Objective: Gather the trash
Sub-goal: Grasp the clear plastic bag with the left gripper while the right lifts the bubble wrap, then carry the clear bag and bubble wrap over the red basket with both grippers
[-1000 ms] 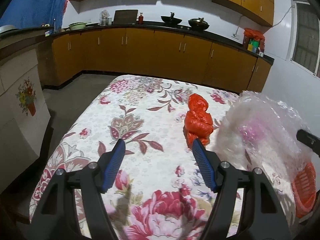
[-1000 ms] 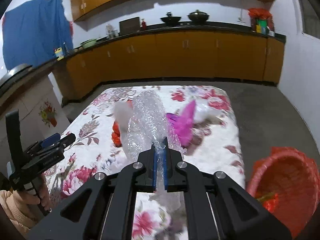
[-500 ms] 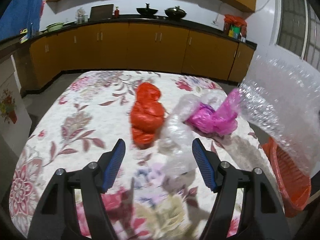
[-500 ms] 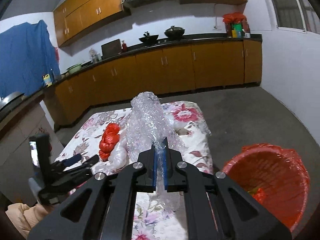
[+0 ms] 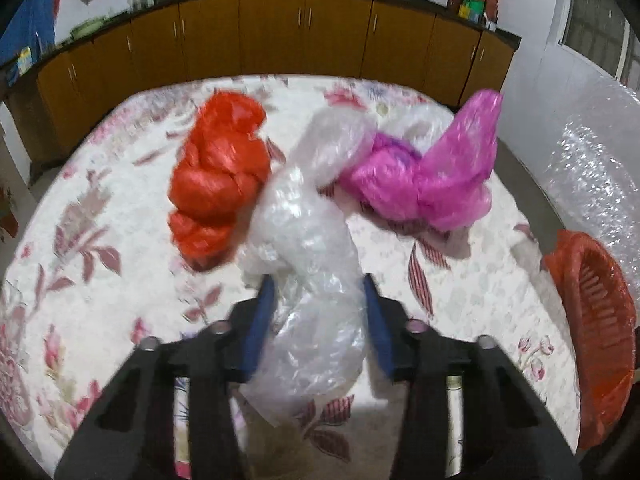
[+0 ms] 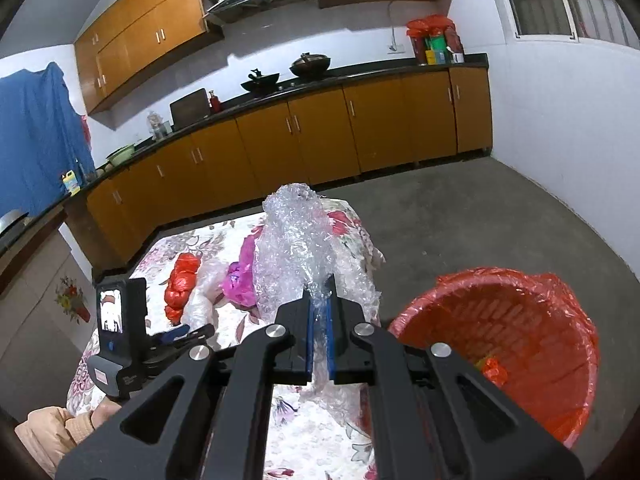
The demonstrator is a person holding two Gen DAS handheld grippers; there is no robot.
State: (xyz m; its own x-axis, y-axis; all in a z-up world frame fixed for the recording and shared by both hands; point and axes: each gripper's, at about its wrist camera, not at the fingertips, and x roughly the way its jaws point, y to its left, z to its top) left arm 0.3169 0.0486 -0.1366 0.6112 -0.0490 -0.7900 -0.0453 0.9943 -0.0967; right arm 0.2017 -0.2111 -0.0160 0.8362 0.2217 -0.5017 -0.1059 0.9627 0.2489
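Left gripper: jaws just closing around the clear plastic bag, mid-table, between red bag and pink bag; contact unclear. Right gripper: clamping bubble wrap, hanging beside the red-lined bin off the table's right edge.

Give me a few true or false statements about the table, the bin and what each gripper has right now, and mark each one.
1. The right gripper is shut on bubble wrap. True.
2. The red bin stands on the table. False: it sits on the floor beside the table.
3. The clear plastic bag lies between the left gripper fingers. True.
4. The pink bag is in the bin. False: it lies on the table.
5. The orange bag lies on the table. True.
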